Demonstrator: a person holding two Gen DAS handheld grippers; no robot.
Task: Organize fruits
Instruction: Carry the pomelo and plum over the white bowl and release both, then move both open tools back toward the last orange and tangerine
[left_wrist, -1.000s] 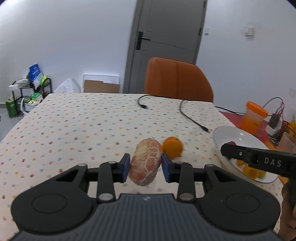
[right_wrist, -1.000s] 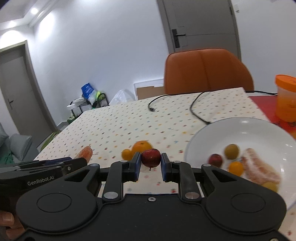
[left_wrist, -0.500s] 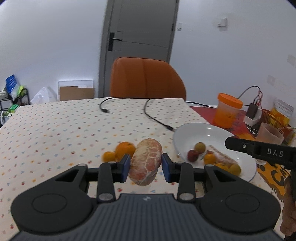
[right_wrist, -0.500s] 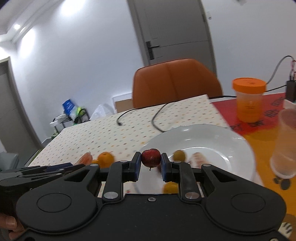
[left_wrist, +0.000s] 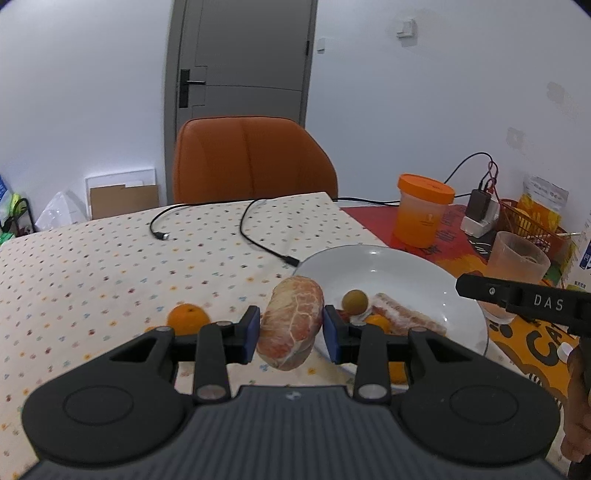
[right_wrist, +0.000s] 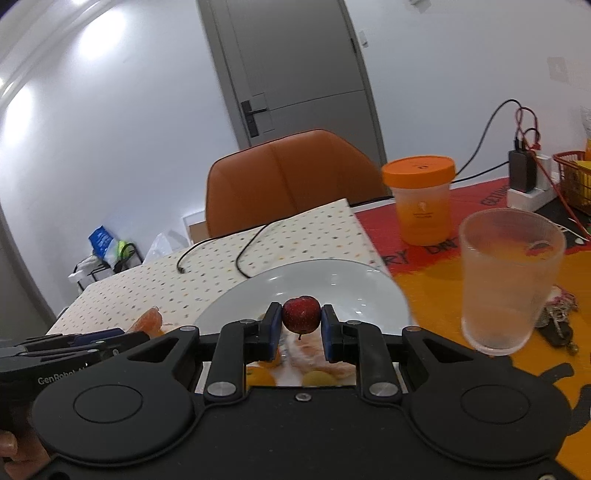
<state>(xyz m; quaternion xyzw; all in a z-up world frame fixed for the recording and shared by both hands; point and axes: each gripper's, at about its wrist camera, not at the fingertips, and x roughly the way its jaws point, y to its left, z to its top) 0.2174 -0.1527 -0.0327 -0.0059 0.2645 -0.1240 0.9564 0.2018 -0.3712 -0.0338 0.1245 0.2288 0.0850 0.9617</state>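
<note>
Peeled citrus piece (left_wrist: 291, 322): centre of the left wrist view, pinched between the blue pads of the left hand-held gripper (left_wrist: 291, 328), clear of the table, just left of the plate's near rim.
Small red fruit (right_wrist: 301, 314): centre of the right wrist view, gripped by the right hand-held gripper (right_wrist: 300, 328), stem down, over the plate.
White plate (left_wrist: 436, 273): right of centre in the left view; holds a green-yellow round fruit (left_wrist: 354, 301), a peeled segment (left_wrist: 404, 315) and small orange fruits partly hidden behind the fingers.
Orange (left_wrist: 188, 318): on the dotted table (left_wrist: 92, 266), left of centre, well apart from the plate; something smaller and orange beside it is mostly hidden.
Progress: several fruits plated; two carried ones not yet set down; the loose orange appears to be what is left.
Surroundings: orange-lidded jar (right_wrist: 421, 199) and frosted cup (right_wrist: 508, 280) right of the plate; black cable (left_wrist: 258, 236) on the cloth.
</note>
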